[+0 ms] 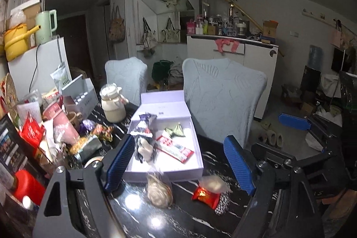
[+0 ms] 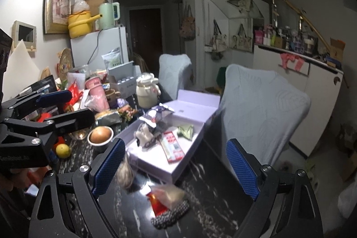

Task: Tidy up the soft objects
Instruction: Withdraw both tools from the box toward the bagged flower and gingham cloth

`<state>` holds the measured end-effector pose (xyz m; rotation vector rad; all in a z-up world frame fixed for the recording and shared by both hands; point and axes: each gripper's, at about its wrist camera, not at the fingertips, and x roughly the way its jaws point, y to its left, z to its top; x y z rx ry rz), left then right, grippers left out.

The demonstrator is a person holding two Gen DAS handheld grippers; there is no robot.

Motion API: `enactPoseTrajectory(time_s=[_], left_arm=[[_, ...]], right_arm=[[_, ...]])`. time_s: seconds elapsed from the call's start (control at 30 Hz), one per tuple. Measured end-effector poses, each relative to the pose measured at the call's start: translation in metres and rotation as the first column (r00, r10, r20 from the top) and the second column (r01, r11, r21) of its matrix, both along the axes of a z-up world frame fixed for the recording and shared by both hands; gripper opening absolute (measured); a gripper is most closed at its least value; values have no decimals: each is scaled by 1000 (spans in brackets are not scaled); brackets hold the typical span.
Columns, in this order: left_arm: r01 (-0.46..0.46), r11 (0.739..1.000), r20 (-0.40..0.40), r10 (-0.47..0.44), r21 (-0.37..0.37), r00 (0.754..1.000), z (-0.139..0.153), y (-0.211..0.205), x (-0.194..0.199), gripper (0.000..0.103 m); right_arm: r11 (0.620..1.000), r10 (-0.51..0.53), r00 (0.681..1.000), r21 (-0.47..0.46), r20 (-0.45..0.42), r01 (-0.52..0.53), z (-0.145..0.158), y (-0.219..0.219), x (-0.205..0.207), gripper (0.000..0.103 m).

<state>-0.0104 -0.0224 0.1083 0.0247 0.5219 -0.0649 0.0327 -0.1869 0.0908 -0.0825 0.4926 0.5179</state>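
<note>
Crinkly clear plastic wraps the nearest soft packet (image 1: 159,192), lying on the black marbled tabletop (image 1: 189,222) just outside the open lilac box (image 1: 196,144), at its 6 o'clock. At the packet's 3 o'clock sits a blurred cluster (image 1: 212,193): seemingly one red packet, one pale one, one checkered piece. Inside the box I count four items. The left tool (image 1: 178,162) hovers with fingers apart, gripping nothing; the right tool (image 2: 176,167) likewise. Best to descend straight over the packet, pinch its bunched middle gently, then lift clear of the box wall.
</note>
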Motion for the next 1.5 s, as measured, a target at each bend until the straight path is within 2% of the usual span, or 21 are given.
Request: enactPoseTrajectory(time_s=[0.37,0.53,0.73,1.17,1.5], left_arm=[[4,999,-119,-9,-38,993,-45,5,-2,82],[-3,997,-198,-12,-73,980,-75,8,-1,82],[-8,995,-256,-18,-100,966,-103,11,2,82],[-32,990,-300,-11,-137,954,-148,30,25,82],[-50,987,-356,-7,-151,934,-181,48,64,82]], right_arm=[[1000,-21,996,-3,-89,21,-46,-11,-14,93],[1000,-30,991,-10,-129,29,-68,-14,-17,93],[999,-20,982,-33,-188,14,-92,-14,-17,93],[999,-30,955,-19,-296,26,-141,-13,-3,93],[999,-16,942,-34,-335,5,-159,-3,24,93]])
